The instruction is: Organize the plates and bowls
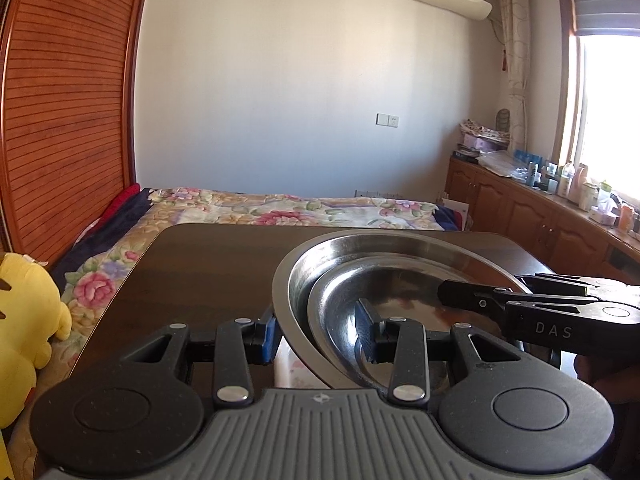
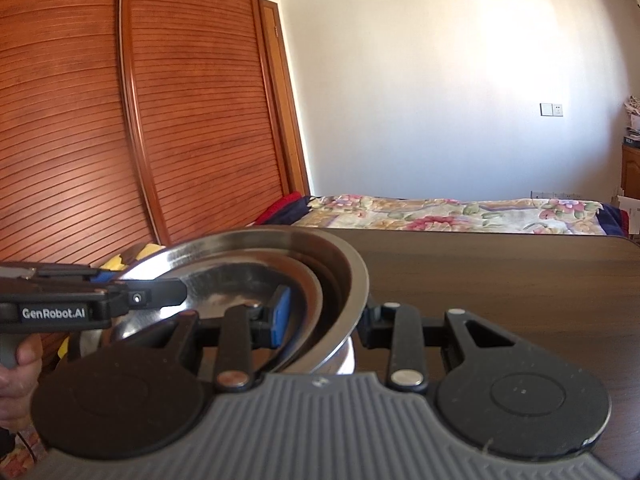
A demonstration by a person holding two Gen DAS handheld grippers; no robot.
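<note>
A large steel bowl [image 1: 304, 268] holds a smaller steel plate [image 1: 340, 304] nested inside it, above a dark wooden table [image 1: 208, 264]. My left gripper [image 1: 320, 334] straddles the left rims of both, one blue pad outside, one inside, shut on them. My right gripper [image 2: 324, 316] straddles the right rims of the bowl [image 2: 352, 268] and plate [image 2: 256, 276], shut on them. Each gripper shows in the other's view, the right one [image 1: 520, 304] and the left one [image 2: 100, 304]. The stack looks tilted and lifted; a white object sits under it.
A bed with a floral quilt [image 1: 280, 208] lies beyond the table. A yellow plush toy [image 1: 24, 320] sits at the left. A wooden wardrobe [image 2: 120, 120] stands left, and cabinets with bottles [image 1: 560, 200] run along the right under the window.
</note>
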